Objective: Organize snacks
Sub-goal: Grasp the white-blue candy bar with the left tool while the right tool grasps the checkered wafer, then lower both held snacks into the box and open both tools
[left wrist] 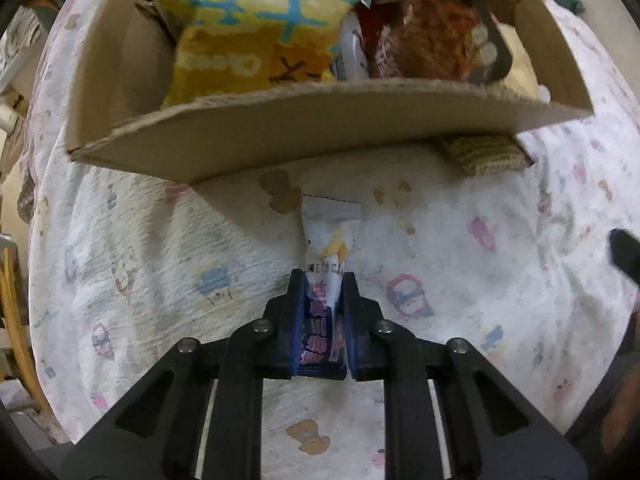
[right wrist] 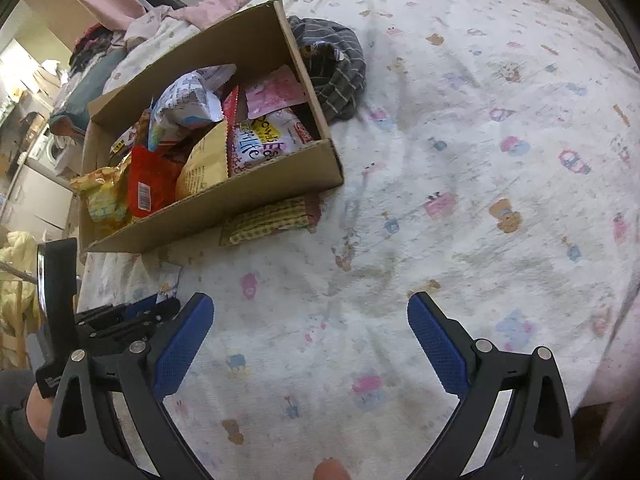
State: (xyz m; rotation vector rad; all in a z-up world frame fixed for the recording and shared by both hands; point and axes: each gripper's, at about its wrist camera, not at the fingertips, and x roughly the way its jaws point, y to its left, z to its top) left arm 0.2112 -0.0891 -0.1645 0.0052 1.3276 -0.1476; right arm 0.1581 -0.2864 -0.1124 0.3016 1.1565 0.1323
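My left gripper (left wrist: pixel 323 280) is shut on a small white and purple snack packet (left wrist: pixel 329 240), held just above the bedsheet in front of the cardboard box (left wrist: pixel 304 128). The box holds several snack bags, among them a yellow bag (left wrist: pixel 256 28) and a red-brown bag (left wrist: pixel 432 36). In the right wrist view the box (right wrist: pixel 256 192) stands at the upper left, full of snack bags. My right gripper (right wrist: pixel 310 312) is open and empty over the sheet. The left gripper (right wrist: pixel 132 316) with its packet (right wrist: pixel 170 282) shows at the left there.
A yellow checked packet (right wrist: pixel 268 220) lies partly under the box's front wall; it also shows in the left wrist view (left wrist: pixel 480 152). A dark striped cloth (right wrist: pixel 340 68) lies behind the box. The patterned white sheet (right wrist: pixel 480 200) spreads to the right. Clothes and furniture stand at the far left.
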